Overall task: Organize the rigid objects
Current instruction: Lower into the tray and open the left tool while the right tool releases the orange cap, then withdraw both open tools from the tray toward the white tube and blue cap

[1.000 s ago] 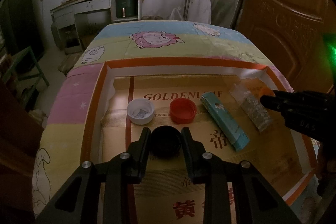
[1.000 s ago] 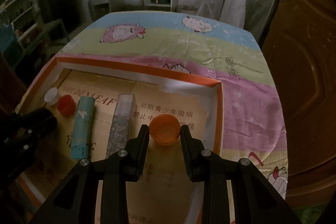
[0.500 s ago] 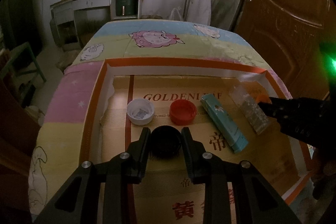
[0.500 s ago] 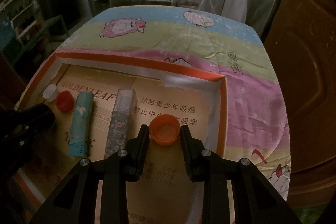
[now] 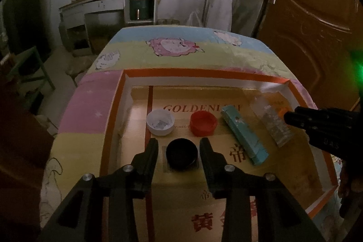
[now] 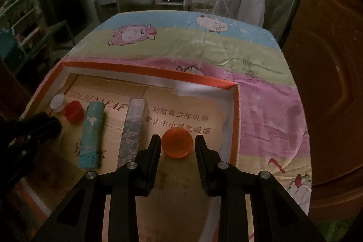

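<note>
1. While both grippers sit low inside a shallow cardboard tray (image 5: 113, 110) with an orange rim, most of the sorting looks done, judging by the neat row.
2. The left gripper (image 5: 179, 149) has its jaws spread around a round black cap (image 5: 181, 157), gaps showing on both sides; the cap rests on the tray floor.
3. At 12 o'clock from that cap lie a white cap (image 5: 160, 123) and a red cap (image 5: 203, 124), both open side up.
4. At 2 o'clock lie a long teal box (image 5: 244, 134) and a patterned box (image 5: 273, 124), both slim and hard-edged.
5. The right gripper (image 6: 177, 146) straddles an orange cap (image 6: 177, 143), glossy plastic; whether the jaws press it cannot be told.
</note>
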Demonstrator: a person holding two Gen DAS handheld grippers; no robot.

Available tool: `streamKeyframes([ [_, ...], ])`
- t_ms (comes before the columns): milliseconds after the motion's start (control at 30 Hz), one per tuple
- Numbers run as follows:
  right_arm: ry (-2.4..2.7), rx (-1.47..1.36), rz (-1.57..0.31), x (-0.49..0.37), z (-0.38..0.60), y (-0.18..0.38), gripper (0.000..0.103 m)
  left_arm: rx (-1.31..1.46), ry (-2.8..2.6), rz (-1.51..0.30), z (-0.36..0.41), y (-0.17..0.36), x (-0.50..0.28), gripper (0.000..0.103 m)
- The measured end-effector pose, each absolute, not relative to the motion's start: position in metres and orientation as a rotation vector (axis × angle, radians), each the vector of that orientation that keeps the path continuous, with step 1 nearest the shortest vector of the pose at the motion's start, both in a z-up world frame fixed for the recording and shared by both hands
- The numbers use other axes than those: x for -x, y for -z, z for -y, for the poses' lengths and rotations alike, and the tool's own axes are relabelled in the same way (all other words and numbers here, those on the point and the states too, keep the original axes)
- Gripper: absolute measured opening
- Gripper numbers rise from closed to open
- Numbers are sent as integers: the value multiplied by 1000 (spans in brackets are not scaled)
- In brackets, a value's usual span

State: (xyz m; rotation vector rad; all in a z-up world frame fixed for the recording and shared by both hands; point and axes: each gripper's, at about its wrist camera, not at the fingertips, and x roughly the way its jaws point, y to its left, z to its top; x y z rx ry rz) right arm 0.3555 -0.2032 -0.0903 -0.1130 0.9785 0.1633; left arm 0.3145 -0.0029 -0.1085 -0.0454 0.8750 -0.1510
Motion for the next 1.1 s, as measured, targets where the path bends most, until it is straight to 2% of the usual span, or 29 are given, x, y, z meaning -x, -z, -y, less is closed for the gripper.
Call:
streamKeyframes([
  [1100,-148,61,-951,-277,210,53,33,43,148,-802,-4,64,-250,38],
])
